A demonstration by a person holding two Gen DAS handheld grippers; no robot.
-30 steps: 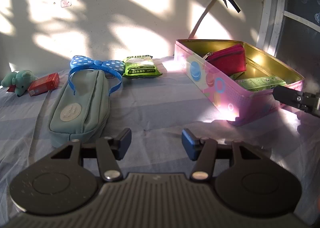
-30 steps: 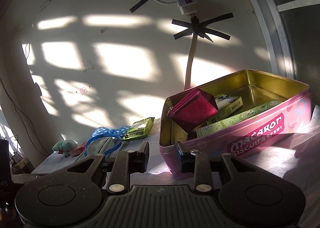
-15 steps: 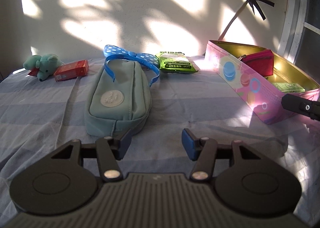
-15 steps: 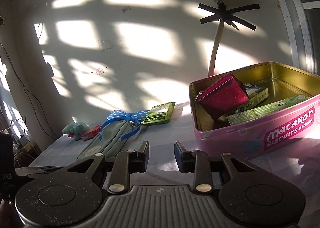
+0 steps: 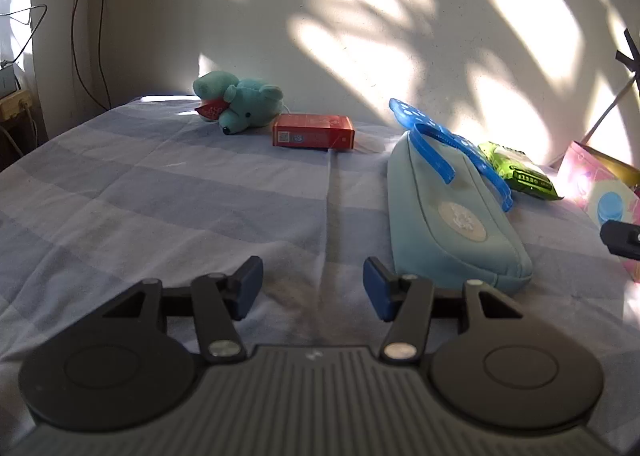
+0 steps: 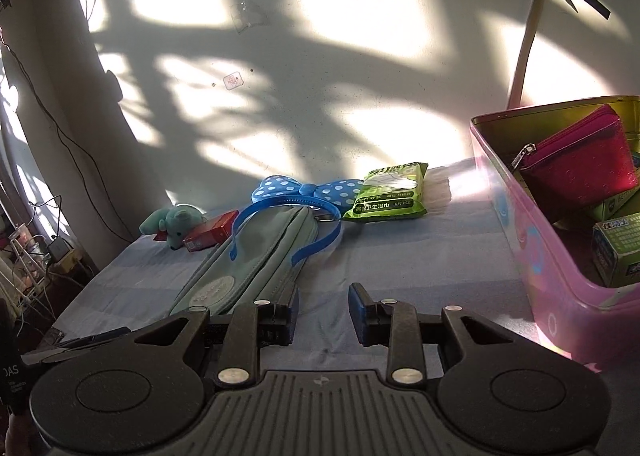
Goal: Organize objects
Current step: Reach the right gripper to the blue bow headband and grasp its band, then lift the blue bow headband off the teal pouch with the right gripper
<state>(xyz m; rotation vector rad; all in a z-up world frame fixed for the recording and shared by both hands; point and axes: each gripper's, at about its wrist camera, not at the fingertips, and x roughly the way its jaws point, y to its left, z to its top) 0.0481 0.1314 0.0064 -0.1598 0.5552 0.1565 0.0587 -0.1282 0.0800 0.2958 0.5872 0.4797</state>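
Observation:
My left gripper [image 5: 313,288] is open over the striped cloth, with nothing between its blue pads. Just to its right lies a light blue pencil case [image 5: 452,216] with a blue polka-dot bow headband [image 5: 436,144] across its far end. Further back sit a red box [image 5: 313,131] and a teal plush mouse [image 5: 240,102]. My right gripper [image 6: 323,308] is open and empty, beside the near end of the pencil case [image 6: 248,268]. The pink tin [image 6: 532,240] at the right holds a magenta pouch [image 6: 580,164] and green boxes [image 6: 616,248]. A green wipes pack [image 6: 390,192] lies by the wall.
A sunlit wall closes the far side of the cloth-covered surface [image 5: 160,208]. Cables and small devices [image 6: 36,252] hang beyond the left edge. A taped cord [image 6: 528,40] runs up the wall behind the tin. The tip of the other gripper [image 5: 622,240] shows at the left view's right edge.
Both views have swung left: the tin slid to the right edge, while the plush mouse and red box came toward the centre. Both grippers' jaw gaps are unchanged.

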